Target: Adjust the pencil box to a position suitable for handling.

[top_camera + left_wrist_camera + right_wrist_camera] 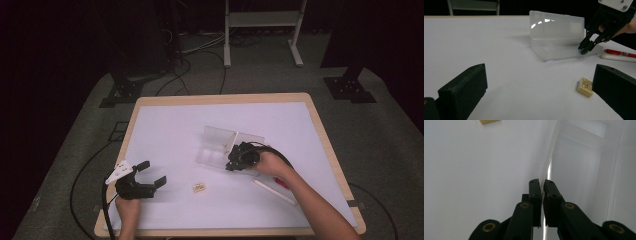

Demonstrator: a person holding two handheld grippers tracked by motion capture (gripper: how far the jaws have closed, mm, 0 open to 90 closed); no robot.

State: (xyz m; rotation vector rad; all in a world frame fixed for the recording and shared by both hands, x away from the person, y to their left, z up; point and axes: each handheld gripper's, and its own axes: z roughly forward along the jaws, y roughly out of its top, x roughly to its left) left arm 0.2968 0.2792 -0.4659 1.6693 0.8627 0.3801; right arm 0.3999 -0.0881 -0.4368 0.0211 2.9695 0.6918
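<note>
Over on the left, the left tongs [151, 172] sit low above the white table [165, 125], jaws spread wide apart with nothing between them, a hand [128, 210] behind them at the near edge. Moving along, a small cream eraser [199, 187] lies flat on the table, just right of those tongs and clear of everything else. Centre now: the clear plastic box [220, 145] lies open, one half flat on the table, the other standing up behind it. And here are the right tongs [231, 163], pressed together on the near edge of the flat half, the thin plastic wall pinched between the two jaws. Further right, just behind that hand, a white pen [274, 191] and a red pen [281, 182] lie side by side on the table.
</note>
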